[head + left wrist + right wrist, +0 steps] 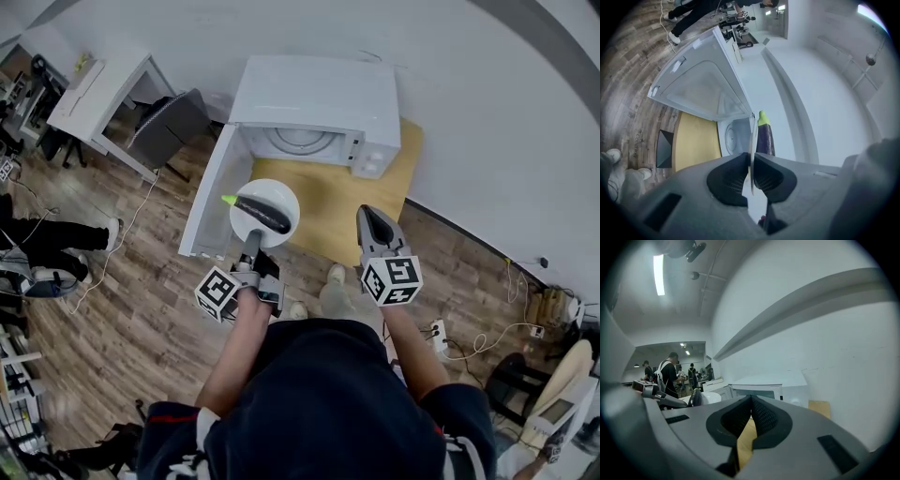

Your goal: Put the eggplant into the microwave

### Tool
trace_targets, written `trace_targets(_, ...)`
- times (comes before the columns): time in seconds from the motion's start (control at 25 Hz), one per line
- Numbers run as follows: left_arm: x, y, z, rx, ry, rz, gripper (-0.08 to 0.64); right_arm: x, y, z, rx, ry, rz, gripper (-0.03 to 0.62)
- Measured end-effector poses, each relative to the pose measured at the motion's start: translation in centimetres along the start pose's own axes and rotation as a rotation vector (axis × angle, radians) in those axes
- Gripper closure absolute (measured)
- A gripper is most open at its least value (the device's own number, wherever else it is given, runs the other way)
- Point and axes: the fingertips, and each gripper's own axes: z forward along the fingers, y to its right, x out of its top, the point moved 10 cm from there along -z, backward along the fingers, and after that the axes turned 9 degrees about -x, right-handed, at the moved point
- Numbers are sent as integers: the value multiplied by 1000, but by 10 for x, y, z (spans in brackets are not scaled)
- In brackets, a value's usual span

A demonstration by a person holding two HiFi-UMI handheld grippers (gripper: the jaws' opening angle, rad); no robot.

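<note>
Below, microwave on yellow tabletop, plank floor.

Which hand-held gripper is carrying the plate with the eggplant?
The left hand-held gripper: its jaws pinch the white plate by the rim, with the eggplant lying on top. The right hand-held gripper is shut on nothing.

The microwave stood at the back of the table, its door swung out to the left; the eggplant lay on the plate before the open cavity. The left gripper held the plate's near rim; the right gripper hung to its right.
</note>
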Motion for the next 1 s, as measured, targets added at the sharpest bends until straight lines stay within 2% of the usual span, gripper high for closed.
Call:
trace_targets(0.52,-29,-7,67,41,105,-9,531,15,54,84,130,-41,-21,580)
trace_targets(1.0,-48,-27,68,76,209,-31,531,6,64,108,242,-98,-54,580)
